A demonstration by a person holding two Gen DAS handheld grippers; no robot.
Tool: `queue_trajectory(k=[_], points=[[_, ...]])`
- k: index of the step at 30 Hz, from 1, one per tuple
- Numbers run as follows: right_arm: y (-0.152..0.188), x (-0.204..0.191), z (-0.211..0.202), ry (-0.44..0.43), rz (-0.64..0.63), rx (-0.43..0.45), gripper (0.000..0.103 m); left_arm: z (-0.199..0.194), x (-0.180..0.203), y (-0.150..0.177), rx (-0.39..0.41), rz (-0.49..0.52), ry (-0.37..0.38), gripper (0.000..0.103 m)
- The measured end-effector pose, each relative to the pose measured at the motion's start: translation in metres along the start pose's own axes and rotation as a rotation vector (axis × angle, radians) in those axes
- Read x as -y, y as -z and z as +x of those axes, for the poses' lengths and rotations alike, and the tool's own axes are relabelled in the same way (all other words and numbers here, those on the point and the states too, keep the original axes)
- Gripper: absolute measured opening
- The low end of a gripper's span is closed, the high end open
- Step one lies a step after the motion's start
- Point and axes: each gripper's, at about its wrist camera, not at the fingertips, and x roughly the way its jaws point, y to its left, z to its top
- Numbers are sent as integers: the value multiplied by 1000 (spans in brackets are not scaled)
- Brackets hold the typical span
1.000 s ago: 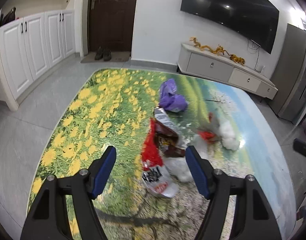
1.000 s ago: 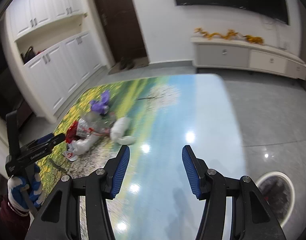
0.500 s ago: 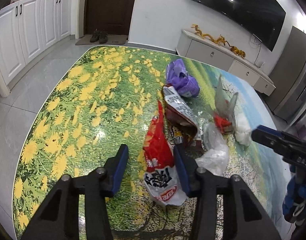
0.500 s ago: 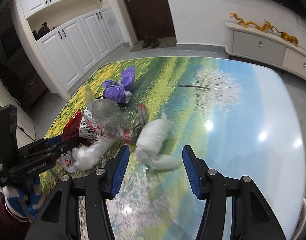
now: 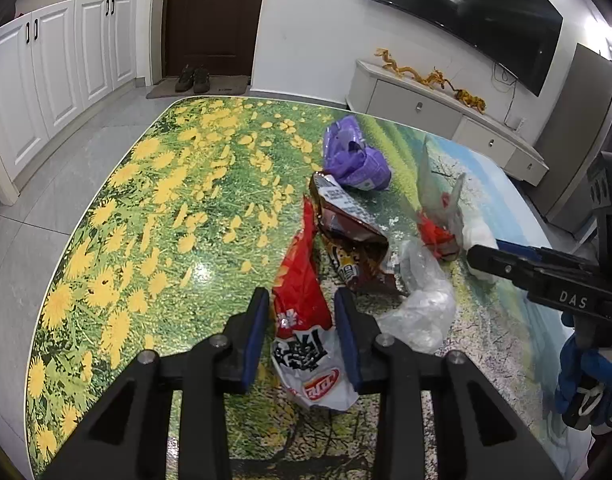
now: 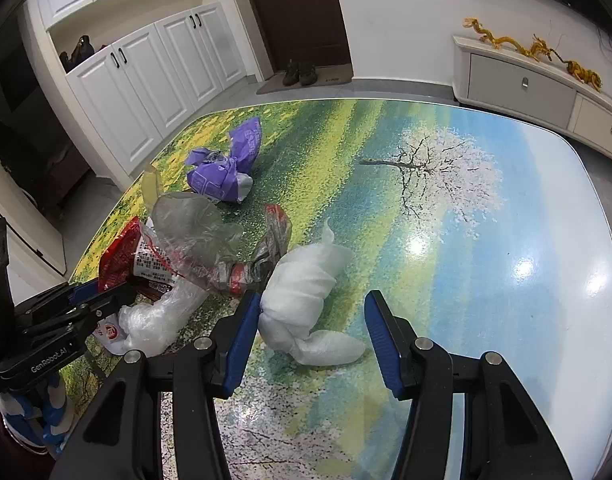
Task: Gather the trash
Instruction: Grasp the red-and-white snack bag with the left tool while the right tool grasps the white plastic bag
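Trash lies in a heap on the picture-printed table (image 5: 153,208). My left gripper (image 5: 301,312) has its jaws narrowed around a red and white chip bag (image 5: 301,300), pads close on both sides. Behind it lie a brown snack wrapper (image 5: 346,232), a clear plastic bag (image 5: 422,308) and a purple bag (image 5: 354,160). My right gripper (image 6: 312,320) is open around a white foam wad (image 6: 306,296), left pad touching it. The purple bag (image 6: 229,168) and a clear bag with a red wrapper (image 6: 193,240) lie beyond it.
The table edge (image 5: 85,208) curves along the left, tiled floor below. White cabinets (image 5: 57,80) stand left, a TV console (image 5: 446,116) at the back. In the right wrist view the table's blue right half (image 6: 506,260) is glossy.
My left gripper has moved in over the chip bag and narrowed its jaws around it. My right gripper has advanced from the table's bare side to straddle the white foam wad.
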Motion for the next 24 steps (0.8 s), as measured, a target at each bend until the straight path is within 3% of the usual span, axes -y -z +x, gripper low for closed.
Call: queue_trajectory(k=[7,17,24], points=[[-1,1,2,11,0,1,51,-3,2,1,12,9,2,31],[0,-6,3,9,-21,0,30,-7,4,2,28,19,-11,29],[2,-11,2,4,-38,1,25,-10,7,3,41,28,-27,25]])
